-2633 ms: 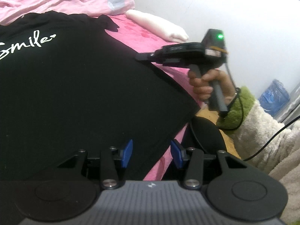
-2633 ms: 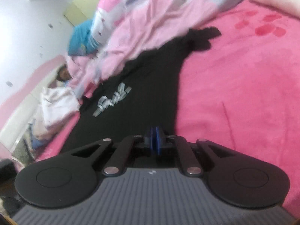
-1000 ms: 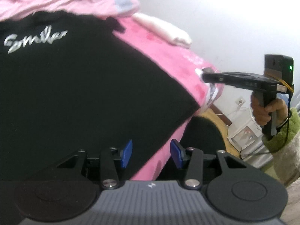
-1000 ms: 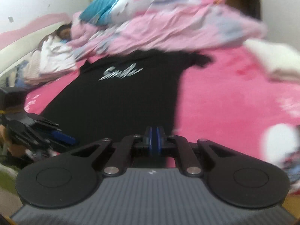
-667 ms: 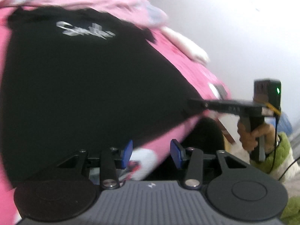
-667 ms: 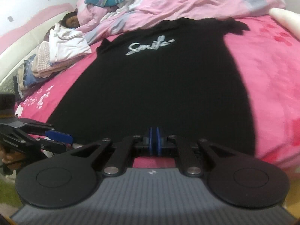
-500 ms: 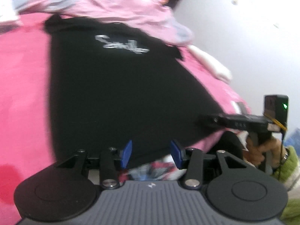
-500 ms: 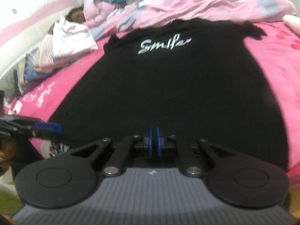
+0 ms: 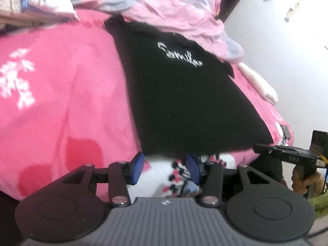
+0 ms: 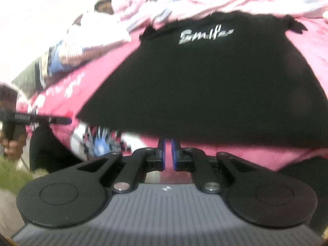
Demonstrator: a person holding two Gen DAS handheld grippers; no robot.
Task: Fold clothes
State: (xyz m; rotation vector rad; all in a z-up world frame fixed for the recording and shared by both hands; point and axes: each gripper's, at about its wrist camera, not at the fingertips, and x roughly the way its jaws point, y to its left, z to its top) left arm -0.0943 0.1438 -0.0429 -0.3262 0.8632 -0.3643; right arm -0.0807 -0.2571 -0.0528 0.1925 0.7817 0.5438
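A black T-shirt [image 9: 184, 102] with white "Smile" lettering lies flat and face up on the pink bed sheet [image 9: 61, 92], its hem toward me. My left gripper [image 9: 165, 160] hovers open just short of the hem's left corner, with only the sheet's patterned edge between its blue pads. My right gripper [image 10: 167, 143] is shut with nothing in it, its tips just below the middle of the T-shirt [image 10: 205, 82] hem. Each gripper also shows side-on in the other's view: the right gripper [image 9: 256, 148] by the hem's right corner, the left gripper [image 10: 67, 120] by the left corner.
A crumpled pink duvet [image 9: 174, 6] lies past the shirt's collar. Folded clothes [image 9: 30, 4] are stacked at the far left of the bed. A white pillow [image 9: 258, 86] rests against the wall [image 9: 287, 41] on the right. The bed's near edge drops off just under both grippers.
Both grippers swung left along the bed's near edge. The left went from the hem's right corner to its left corner. The right went from beside the shirt to the middle of the hem.
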